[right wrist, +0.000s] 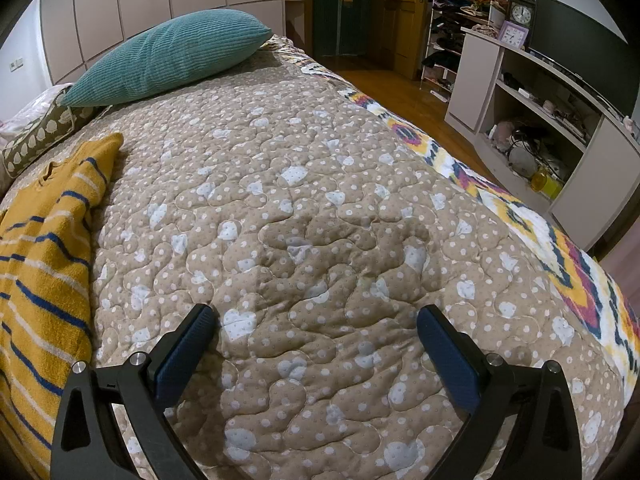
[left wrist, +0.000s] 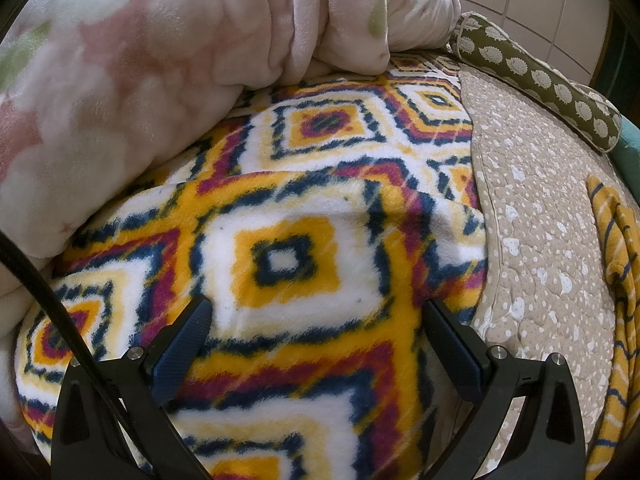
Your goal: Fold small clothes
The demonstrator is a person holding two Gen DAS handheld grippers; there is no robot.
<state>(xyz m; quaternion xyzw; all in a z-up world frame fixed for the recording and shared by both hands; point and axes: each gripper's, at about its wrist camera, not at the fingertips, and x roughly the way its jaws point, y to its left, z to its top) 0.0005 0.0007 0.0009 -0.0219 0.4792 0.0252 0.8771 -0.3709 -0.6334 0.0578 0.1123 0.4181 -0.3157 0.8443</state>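
Observation:
A small mustard-yellow garment with blue and white stripes (right wrist: 48, 248) lies crumpled on the beige quilted bedcover (right wrist: 320, 200) at the left of the right wrist view; it also shows at the right edge of the left wrist view (left wrist: 618, 280). My right gripper (right wrist: 318, 328) is open and empty over bare quilt, to the right of the garment. My left gripper (left wrist: 318, 320) is open and empty over a patterned fleece blanket (left wrist: 288, 260), with the garment off to its right.
A pink plush blanket (left wrist: 140, 80) is heaped at the left. A green hedgehog-print bolster (left wrist: 540, 80) and a teal pillow (right wrist: 168, 56) lie at the bed's head. The bed edge, wooden floor and a shelf unit (right wrist: 540, 120) are at the right.

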